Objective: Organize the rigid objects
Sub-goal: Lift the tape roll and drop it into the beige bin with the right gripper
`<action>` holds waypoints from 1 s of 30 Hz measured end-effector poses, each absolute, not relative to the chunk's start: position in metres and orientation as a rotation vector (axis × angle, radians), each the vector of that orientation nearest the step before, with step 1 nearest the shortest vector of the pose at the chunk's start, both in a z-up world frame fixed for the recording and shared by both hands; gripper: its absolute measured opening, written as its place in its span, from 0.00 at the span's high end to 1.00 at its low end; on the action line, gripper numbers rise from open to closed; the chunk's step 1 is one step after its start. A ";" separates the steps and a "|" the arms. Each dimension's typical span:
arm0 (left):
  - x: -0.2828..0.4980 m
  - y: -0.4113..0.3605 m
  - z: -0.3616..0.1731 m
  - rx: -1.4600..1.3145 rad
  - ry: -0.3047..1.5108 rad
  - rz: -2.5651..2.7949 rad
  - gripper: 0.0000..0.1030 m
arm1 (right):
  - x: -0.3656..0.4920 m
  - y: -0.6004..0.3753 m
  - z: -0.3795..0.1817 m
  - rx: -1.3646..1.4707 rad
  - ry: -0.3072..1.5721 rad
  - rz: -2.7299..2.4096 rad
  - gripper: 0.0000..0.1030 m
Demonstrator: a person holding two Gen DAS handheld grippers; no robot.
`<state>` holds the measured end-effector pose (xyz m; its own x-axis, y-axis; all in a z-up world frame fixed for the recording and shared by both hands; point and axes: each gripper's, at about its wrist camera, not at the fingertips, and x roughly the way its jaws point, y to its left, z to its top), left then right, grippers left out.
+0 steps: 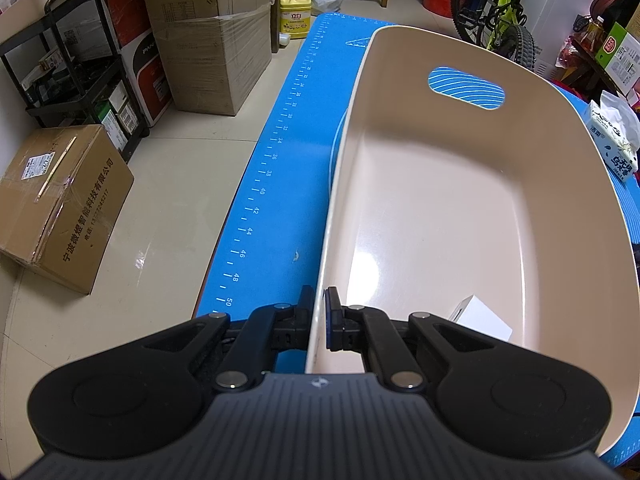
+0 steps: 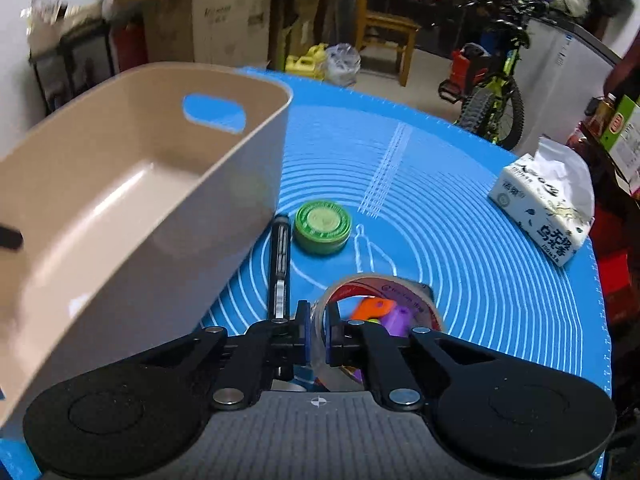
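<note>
Through the left wrist view, your left gripper (image 1: 319, 322) is sitting at the bottom centre of the frame, its jaws pinching the near rim of the beige bin (image 1: 460, 208), one finger outside the wall and one inside. That bin is filling the right half of the frame, resting on the blue mat (image 1: 280, 184), and a small white box (image 1: 482, 318) is lying on its floor at the lower right.

Across in the right wrist view, your right gripper (image 2: 317, 330) is clamping narrowly on the near wall of the clear tape roll (image 2: 380, 300) at lower centre. Something orange and purple is showing through the roll's hole. Just above, a green round tin (image 2: 322, 227) is lying on the mat beside a black marker (image 2: 280, 264), which is lying along the bin's right wall. A tissue pack (image 2: 546, 208) is sitting at the right edge.
</note>
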<state>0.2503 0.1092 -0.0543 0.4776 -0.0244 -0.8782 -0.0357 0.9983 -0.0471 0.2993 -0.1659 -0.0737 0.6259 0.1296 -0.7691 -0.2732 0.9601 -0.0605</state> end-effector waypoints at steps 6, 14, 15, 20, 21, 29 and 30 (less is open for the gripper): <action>0.250 0.109 -0.054 -0.062 1.073 0.007 0.93 | 0.292 -0.180 -0.051 -0.100 0.792 0.208 0.83; 0.250 0.109 -0.054 -0.061 1.073 0.007 0.93 | 0.277 -0.164 0.002 -0.062 0.619 0.239 0.83; 0.250 0.109 -0.054 -0.061 1.073 0.007 0.93 | 0.275 -0.160 0.008 -0.056 0.598 0.254 0.83; 0.250 0.109 -0.055 -0.058 1.073 0.008 0.93 | 0.266 -0.132 0.026 -0.034 0.529 0.342 0.83; 0.250 0.109 -0.055 -0.057 1.073 0.008 0.93 | 0.265 -0.127 0.027 -0.032 0.522 0.362 0.83; 0.250 0.109 -0.054 -0.053 1.072 0.009 0.93 | 0.261 -0.072 0.012 -0.065 0.566 0.506 0.83; 0.250 0.109 -0.054 -0.053 1.072 0.009 0.93 | 0.257 -0.064 0.007 -0.073 0.576 0.515 0.83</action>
<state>0.2497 0.1086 -0.0544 0.4782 -0.0188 -0.8780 -0.0331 0.9987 -0.0394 0.2573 -0.0640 0.0071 0.7163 0.4450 -0.5374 -0.4848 0.8714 0.0753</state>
